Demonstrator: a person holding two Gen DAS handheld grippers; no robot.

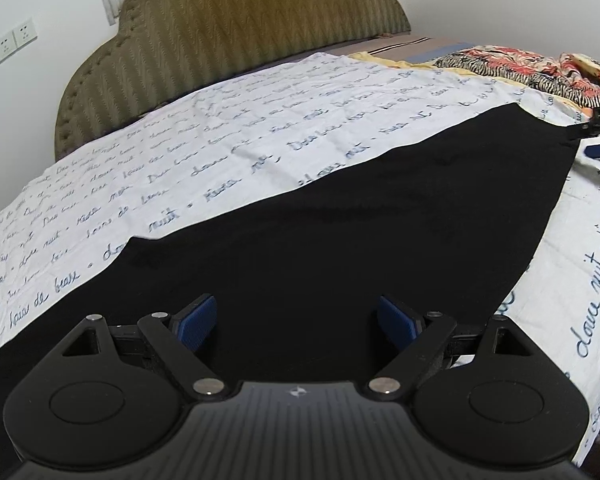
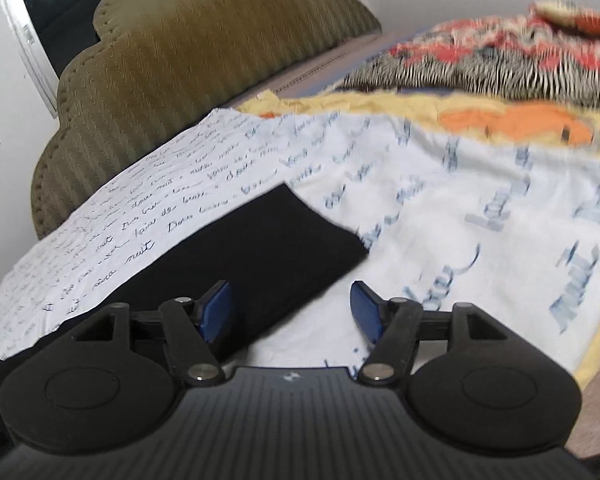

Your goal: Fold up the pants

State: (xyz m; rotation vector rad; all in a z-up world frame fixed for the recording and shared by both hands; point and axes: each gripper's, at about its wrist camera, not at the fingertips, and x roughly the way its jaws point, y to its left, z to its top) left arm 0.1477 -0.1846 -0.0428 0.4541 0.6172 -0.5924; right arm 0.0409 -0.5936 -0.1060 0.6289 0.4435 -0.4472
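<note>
White wall with sockets [image 1: 15,42] at left; an olive padded headboard [image 1: 236,36] backs the bed. Its white script-printed sheet [image 1: 204,148] carries the black pants [image 1: 340,232], lying flat. Patterned bedding [image 1: 528,68] lies far right. Left claw [image 1: 296,322] and right claw [image 2: 290,312] stand apart, empty.
</note>
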